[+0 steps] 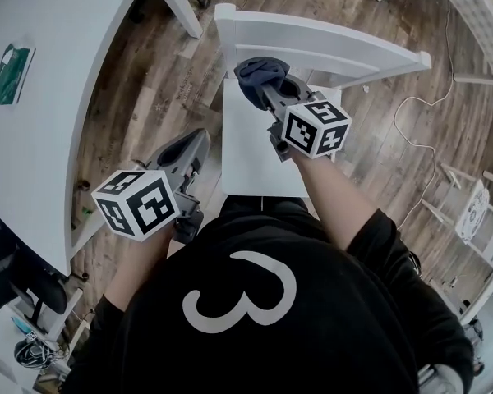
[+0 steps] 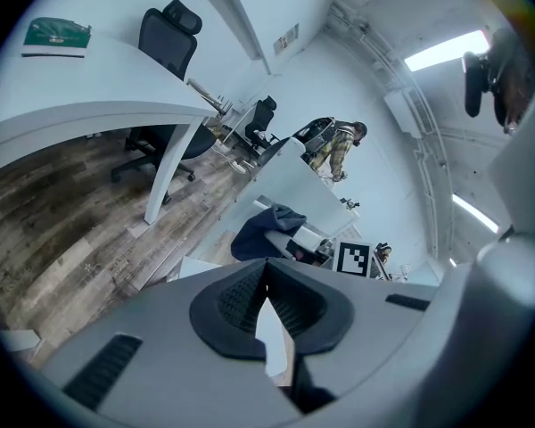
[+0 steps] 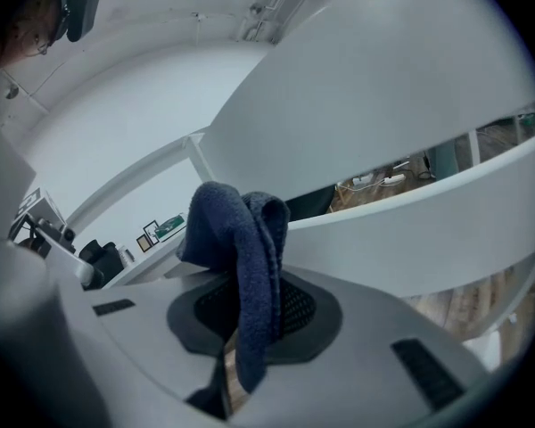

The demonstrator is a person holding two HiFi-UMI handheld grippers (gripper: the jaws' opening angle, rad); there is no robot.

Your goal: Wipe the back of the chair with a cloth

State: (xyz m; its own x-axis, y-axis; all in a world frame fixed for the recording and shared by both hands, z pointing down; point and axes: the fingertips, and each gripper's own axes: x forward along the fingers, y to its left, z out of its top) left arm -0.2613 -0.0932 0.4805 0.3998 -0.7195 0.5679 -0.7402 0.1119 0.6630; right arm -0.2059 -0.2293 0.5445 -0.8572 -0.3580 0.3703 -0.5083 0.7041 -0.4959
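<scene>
The cloth (image 1: pixel 259 74) is dark blue, soft and bunched into folds, sitting at 12 o'clock in the head view, just beside the white chair (image 1: pixel 329 49) back's rail. The right hand-held gripper (image 1: pixel 265 84) pinches it, arm stretched forward over the seat. The left hand-held gripper (image 1: pixel 199 144) hangs low at 8 o'clock, jaws drawn together, holding nothing.

A dark blue cloth (image 1: pixel 259 74), bunched and folded over itself, hung pinched in the right gripper (image 1: pixel 273 91) close to the lower rail of a white chair (image 1: pixel 312 43). The chair stood upright, its seat (image 1: pixel 255 158) toward the person, its railed back beyond.
</scene>
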